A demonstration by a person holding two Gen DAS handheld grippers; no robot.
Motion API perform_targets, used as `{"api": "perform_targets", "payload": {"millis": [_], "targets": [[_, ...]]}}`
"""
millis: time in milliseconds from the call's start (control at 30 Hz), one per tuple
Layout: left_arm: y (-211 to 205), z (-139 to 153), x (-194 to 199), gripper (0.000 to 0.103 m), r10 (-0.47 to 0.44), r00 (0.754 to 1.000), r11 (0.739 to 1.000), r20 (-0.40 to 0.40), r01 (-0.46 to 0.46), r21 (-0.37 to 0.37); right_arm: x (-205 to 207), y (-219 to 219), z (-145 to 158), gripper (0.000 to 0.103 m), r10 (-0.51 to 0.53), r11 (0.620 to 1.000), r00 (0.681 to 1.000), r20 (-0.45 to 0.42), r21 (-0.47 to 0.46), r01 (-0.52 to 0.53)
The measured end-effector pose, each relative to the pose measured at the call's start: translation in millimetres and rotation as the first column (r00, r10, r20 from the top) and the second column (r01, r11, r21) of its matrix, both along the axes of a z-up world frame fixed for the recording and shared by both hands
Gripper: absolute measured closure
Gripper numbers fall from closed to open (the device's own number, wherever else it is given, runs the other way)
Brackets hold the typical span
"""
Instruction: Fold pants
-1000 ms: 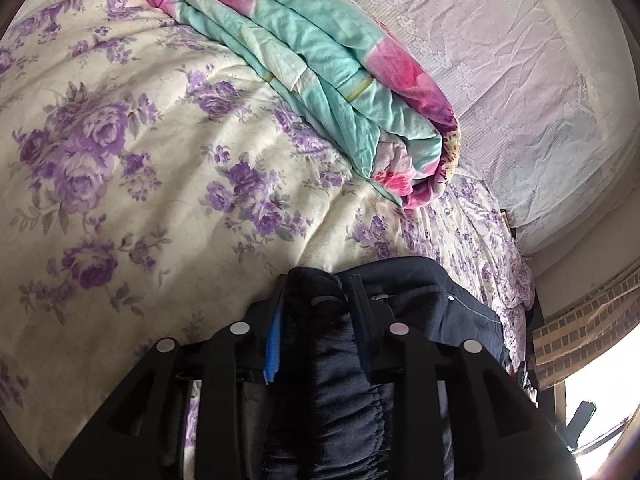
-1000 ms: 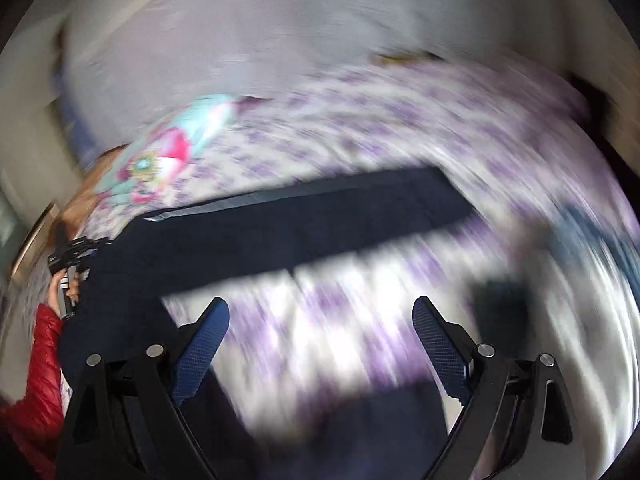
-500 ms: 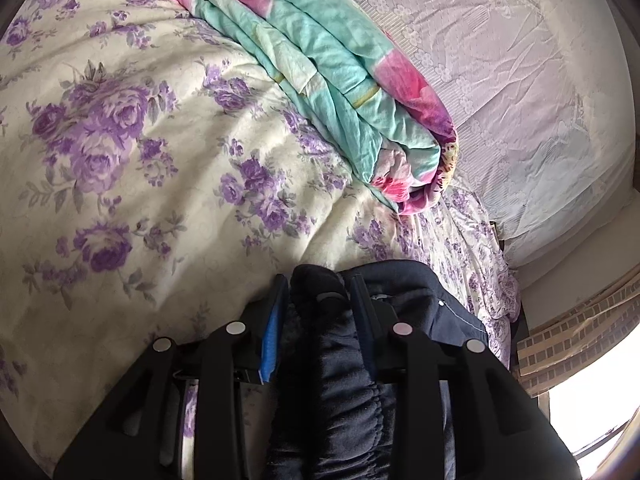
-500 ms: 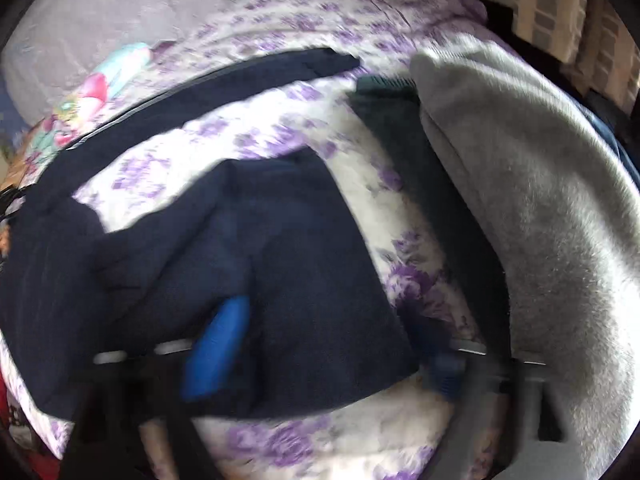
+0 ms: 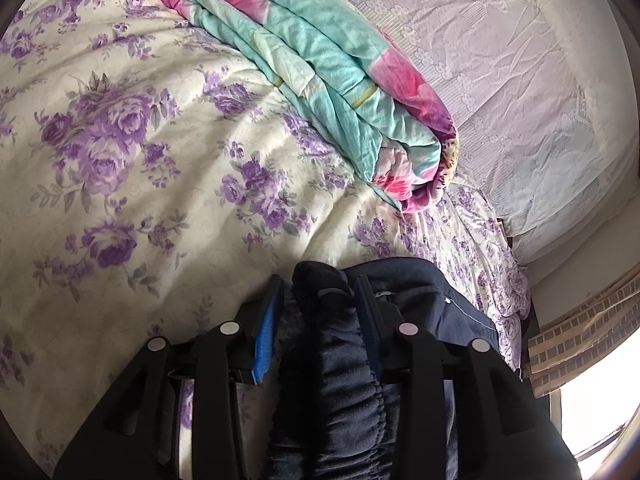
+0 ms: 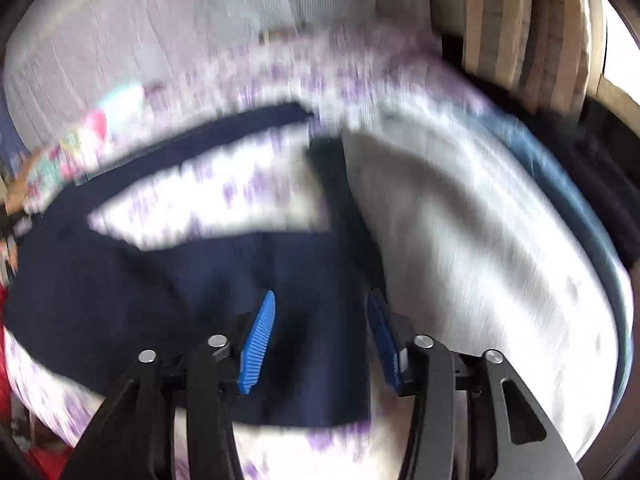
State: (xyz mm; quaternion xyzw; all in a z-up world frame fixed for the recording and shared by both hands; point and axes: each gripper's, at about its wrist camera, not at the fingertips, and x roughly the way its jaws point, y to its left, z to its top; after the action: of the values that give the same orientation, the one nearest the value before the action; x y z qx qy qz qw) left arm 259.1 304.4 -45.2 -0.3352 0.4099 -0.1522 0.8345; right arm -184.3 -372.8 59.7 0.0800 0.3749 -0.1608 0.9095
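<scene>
Dark navy pants (image 5: 340, 380) lie on the floral bedsheet (image 5: 120, 160). My left gripper (image 5: 318, 280) grips their bunched elastic waistband, which stands up between the jaws as they ease open. The right wrist view is blurred by motion. It shows the pants (image 6: 160, 280) spread in a V, one leg (image 6: 200, 136) running to the back and the other lying near. My right gripper (image 6: 322, 296) hangs over the near leg's end. Its blue pads (image 6: 258, 340) stand apart and are widening, pressing on nothing, with navy cloth behind them.
A folded teal and pink quilt (image 5: 320, 72) lies at the back of the bed, beside a pale lace cover (image 5: 500, 60). A grey garment (image 6: 460, 240) and a blue one (image 6: 560, 184) lie right of the pants. A red sleeve (image 6: 8, 380) shows at the left edge.
My right gripper has swung across the bed to the near pant leg's end, and its jaws are much narrower than a second ago. The left gripper has stayed put on the waistband.
</scene>
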Motion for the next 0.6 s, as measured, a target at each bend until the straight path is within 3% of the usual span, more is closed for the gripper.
{"api": "perform_targets", "payload": {"millis": [100,233,267,300,400,467,600], "targets": [[1,-1,-1,0.067,-0.001,1.000,1.000,0.001,0.001,0.004,39,-3,5,0.053,0.066,0.997,0.998,-0.005,-0.038,-0.066],[-1,0,0,0.066,0.000,1.000,1.000,0.001,0.000,0.017,93,8,-38,0.054,0.164,0.982,0.972,-0.169,-0.062,-0.176],[-2,1,0,0.066,0.001,1.000,1.000,0.003,-0.001,0.026,102,4,-52,0.052,0.147,0.983,0.965,-0.216,-0.077,-0.167],[-3,2,0,0.067,0.004,1.000,0.999,0.006,-0.004,0.040,109,1,-63,0.044,0.126,0.983,0.963,-0.237,-0.099,-0.152],[-4,10,-4,0.066,0.043,0.999,0.994,0.030,-0.046,0.096,124,-11,-56,0.040,0.091,0.991,0.973,-0.212,-0.079,-0.110],[1,11,-4,0.066,0.060,0.998,0.994,0.032,-0.062,0.091,126,-11,-38,0.040,0.094,0.993,0.979,-0.180,-0.056,-0.105],[3,5,3,0.061,0.037,0.999,0.998,0.003,-0.037,0.051,148,18,-2,0.038,0.265,0.964,0.963,-0.048,-0.023,-0.266]]}}
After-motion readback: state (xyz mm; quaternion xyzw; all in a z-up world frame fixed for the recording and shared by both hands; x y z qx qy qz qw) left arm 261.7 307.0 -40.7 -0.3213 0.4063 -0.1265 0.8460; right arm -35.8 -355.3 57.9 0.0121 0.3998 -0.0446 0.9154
